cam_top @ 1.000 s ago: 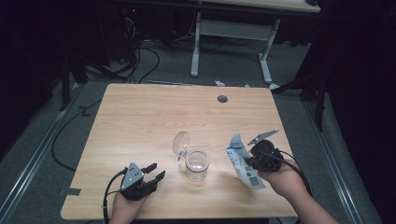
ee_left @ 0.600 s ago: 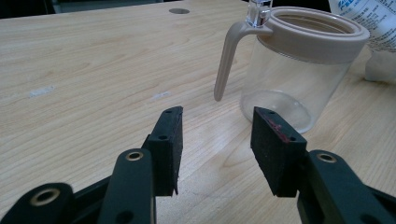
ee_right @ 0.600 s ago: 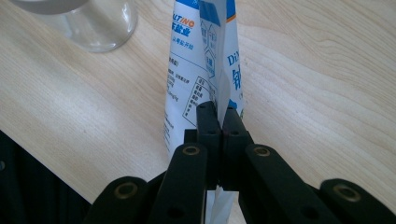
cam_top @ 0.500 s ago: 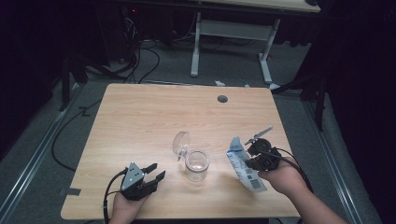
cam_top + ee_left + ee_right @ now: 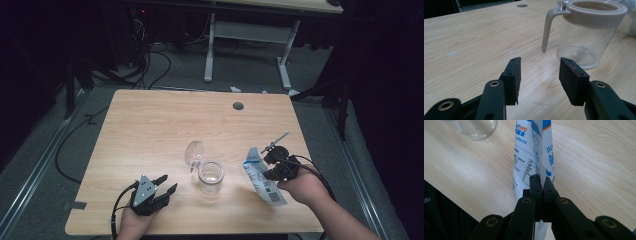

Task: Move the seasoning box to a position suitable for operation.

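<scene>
Two grippers: right gripper (image 5: 541, 182) clenched on printed pouch (image 5: 534, 152), left gripper (image 5: 540, 75) released, just opening, near jar (image 5: 586, 32).

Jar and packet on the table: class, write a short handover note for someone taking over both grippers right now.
Right gripper: shut on the white and blue packet, held right of the jar.
Left gripper: jaws just opening, nothing between them, near the table's front left.
Clear jar: upright mid-table, lid flipped open, looks empty.
Done: jar opened, packet picked up.
Left: probably steady the jar and pour from the packet.

Wooden table (image 5: 150, 125); clear jar (image 5: 210, 177) (lid hinged open) stands on it.
</scene>
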The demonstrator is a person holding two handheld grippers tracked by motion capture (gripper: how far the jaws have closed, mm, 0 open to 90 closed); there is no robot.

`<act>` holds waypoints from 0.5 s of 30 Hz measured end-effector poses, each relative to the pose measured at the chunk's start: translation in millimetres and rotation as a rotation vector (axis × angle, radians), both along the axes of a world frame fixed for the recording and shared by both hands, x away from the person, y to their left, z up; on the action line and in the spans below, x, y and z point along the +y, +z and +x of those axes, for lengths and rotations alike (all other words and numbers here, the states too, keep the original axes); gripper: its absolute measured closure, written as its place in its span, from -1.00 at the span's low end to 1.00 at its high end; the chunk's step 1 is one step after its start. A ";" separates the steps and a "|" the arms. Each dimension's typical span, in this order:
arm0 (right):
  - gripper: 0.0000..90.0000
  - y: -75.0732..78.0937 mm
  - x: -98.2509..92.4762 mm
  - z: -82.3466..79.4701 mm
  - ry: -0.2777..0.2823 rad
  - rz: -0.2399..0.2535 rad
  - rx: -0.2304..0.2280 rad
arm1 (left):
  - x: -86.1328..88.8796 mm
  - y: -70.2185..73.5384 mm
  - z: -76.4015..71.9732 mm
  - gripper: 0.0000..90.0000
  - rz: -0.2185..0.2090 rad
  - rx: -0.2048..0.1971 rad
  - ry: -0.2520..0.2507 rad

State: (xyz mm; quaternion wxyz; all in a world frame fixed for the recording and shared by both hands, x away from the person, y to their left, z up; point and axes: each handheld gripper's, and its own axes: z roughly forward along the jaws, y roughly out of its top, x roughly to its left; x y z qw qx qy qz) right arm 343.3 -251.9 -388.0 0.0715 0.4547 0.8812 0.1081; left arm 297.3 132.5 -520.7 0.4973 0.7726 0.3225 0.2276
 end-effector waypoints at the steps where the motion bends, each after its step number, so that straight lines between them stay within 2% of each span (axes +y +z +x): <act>1: 1.00 0.5 0.6 0.0 0.002 -0.004 0.001 | -0.5 0.2 -0.3 0.16 -0.002 -0.001 -0.001; 9: 1.00 6.9 5.6 -3.5 0.010 -0.010 -0.009 | -4.5 0.3 -4.2 0.12 -0.011 -0.011 -0.023; 13: 1.00 9.3 7.4 -5.3 -0.005 -0.003 -0.017 | -6.6 -2.1 -4.7 0.16 -0.046 0.030 -0.050; 15: 1.00 10.6 9.1 -6.2 -0.006 -0.008 -0.016 | -9.0 -4.0 -6.2 0.18 -0.037 0.029 -0.045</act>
